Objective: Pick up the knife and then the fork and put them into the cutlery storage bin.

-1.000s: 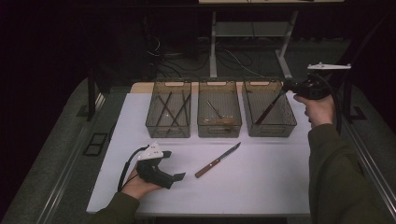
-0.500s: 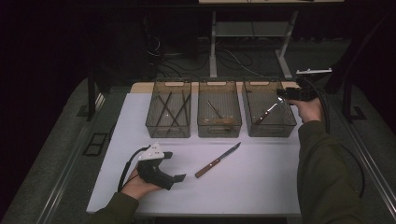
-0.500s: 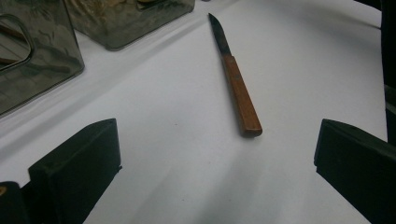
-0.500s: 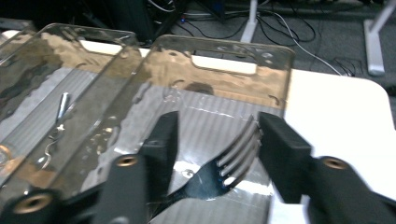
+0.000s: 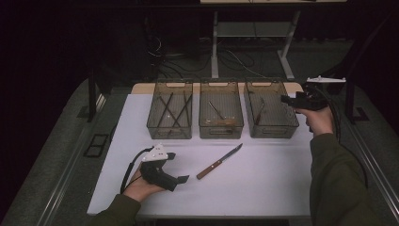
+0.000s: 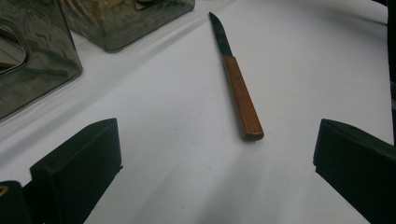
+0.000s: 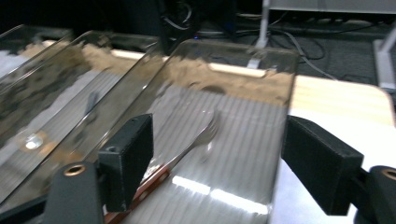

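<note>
A wood-handled knife (image 5: 219,161) (image 6: 238,88) lies on the white table top, blade toward the bins. My left gripper (image 5: 179,167) (image 6: 212,161) rests on the table just left of the handle's end, open and empty. My right gripper (image 5: 286,100) (image 7: 215,154) hovers at the right end of the right-hand clear bin (image 5: 273,129) (image 7: 238,46). Its jaws have just been opening and stand wide apart, with nothing pressed between them. A fork (image 5: 260,111) (image 7: 198,140) lies on that bin's floor below them.
Three clear bins stand in a row at the back of the white mat (image 5: 263,188). The left bin (image 5: 169,132) holds several long dark sticks; the middle bin (image 5: 221,133) holds a slim utensil. Dark floor and table legs lie beyond.
The right gripper came down toward the right bin and its jaws opened. The fork it carried now lies in that bin. The left gripper and knife stayed put.
</note>
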